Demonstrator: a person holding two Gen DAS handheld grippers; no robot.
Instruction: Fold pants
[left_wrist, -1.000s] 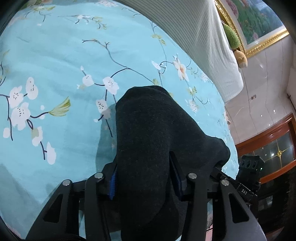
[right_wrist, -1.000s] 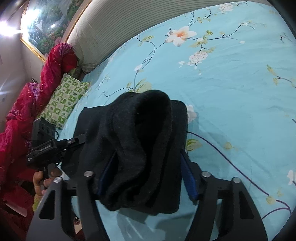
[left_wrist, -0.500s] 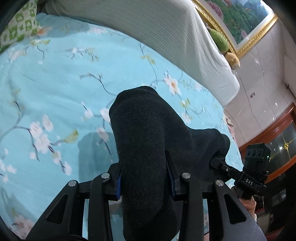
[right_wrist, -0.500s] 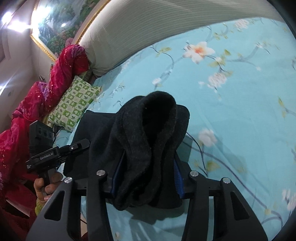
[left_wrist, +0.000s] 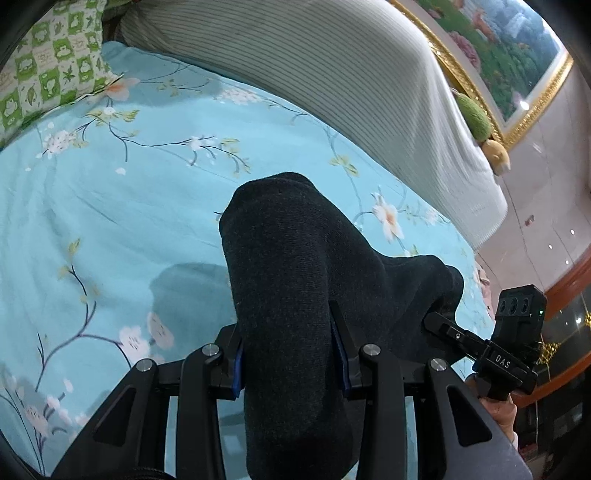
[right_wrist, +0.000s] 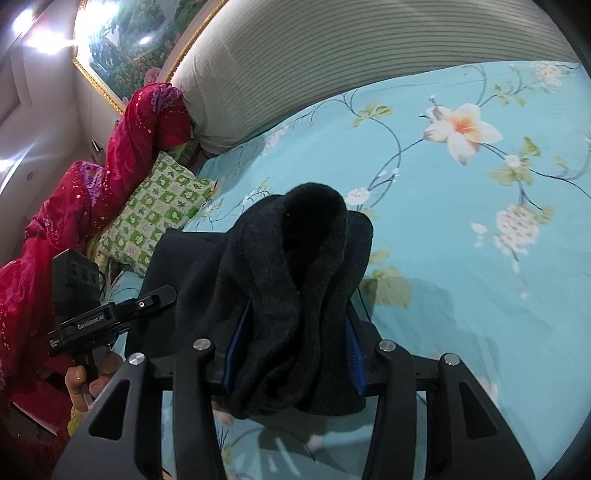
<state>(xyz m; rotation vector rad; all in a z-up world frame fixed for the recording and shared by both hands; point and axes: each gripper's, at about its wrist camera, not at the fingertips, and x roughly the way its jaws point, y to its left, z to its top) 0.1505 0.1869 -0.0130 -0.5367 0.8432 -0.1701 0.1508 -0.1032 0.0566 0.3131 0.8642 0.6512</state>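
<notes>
Both views have tilted up toward the headboard (left_wrist: 369, 85) since a second ago, pants (left_wrist: 295, 295) lifted over the bed (left_wrist: 110, 229). Only right view shows red blanket (right_wrist: 74, 206); only left shows plush toy (left_wrist: 476, 118). Left hand-held gripper (left_wrist: 288, 354) and right hand-held gripper (right_wrist: 291, 350) each pinch bunched pants, pads partly closed on fabric.

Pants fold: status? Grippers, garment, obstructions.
Left gripper and right gripper both clamped on the black pants. Pants bunched, lifted above the blue floral bedsheet. Nothing in the way.
</notes>
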